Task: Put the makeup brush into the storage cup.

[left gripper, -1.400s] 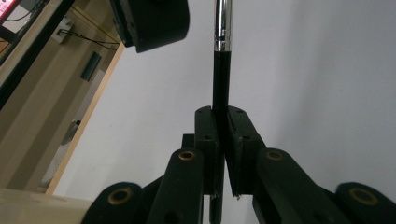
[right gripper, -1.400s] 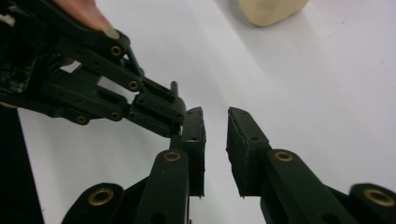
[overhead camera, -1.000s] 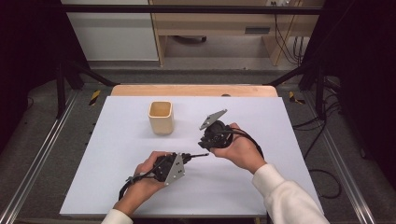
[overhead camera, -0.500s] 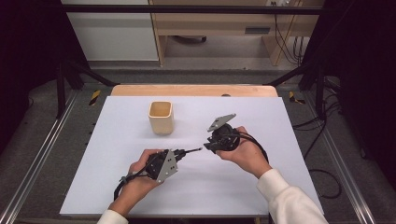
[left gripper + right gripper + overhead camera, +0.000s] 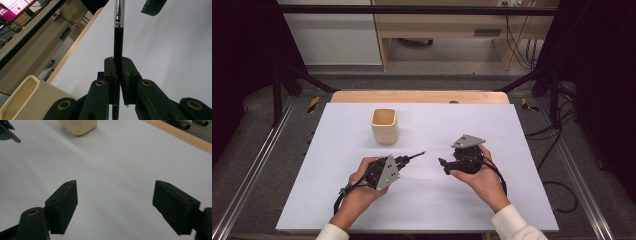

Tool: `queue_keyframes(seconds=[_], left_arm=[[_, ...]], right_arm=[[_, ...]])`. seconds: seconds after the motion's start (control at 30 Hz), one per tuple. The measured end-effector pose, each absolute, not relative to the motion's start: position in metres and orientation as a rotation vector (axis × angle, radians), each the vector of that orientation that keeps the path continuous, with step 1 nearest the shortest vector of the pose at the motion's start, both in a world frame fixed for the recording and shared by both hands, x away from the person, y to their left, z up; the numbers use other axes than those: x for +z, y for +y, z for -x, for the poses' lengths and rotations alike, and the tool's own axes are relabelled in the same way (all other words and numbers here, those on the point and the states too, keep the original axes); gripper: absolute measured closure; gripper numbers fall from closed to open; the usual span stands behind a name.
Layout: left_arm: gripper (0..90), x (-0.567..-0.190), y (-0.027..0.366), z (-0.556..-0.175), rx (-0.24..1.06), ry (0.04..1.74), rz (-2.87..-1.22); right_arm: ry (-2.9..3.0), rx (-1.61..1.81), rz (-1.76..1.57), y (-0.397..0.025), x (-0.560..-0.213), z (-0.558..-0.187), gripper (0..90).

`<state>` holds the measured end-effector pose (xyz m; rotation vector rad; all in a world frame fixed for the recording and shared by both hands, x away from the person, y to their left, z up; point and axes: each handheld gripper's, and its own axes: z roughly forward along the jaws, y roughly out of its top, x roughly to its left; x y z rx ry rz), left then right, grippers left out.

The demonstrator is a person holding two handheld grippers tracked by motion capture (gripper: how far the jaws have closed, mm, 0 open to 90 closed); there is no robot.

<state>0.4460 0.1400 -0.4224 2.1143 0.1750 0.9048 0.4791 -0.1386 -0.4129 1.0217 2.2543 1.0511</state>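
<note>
Seeming empty, cream cup [image 5: 384, 126]

Black tools [image 5: 412, 159] with brass pivots, grey plates [image 5: 388, 172], white sleeves [image 5: 517, 226].

Black pen [image 5: 117, 47] with silver band — clamped, tip clear of table

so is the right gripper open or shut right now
Open: in the right gripper view the right gripper has its two jaws standing wide apart, with bare white table between them.
</note>
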Motion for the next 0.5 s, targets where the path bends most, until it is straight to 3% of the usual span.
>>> queue_keyframes(seconds=[0.17, 0.5], left_arm=[[83.6, -0.42, 0.137, -0.448, 0.904, 0.182, -2.115], [83.6, -0.405, 0.137, -0.45, 0.94, 0.226, -2.089]], right_arm=[[2.148, 1.095, -1.095, -0.151, -0.419, -0.477, 5.3], [2.085, 1.172, -1.102, -0.175, -0.432, -0.463, 5.7]])
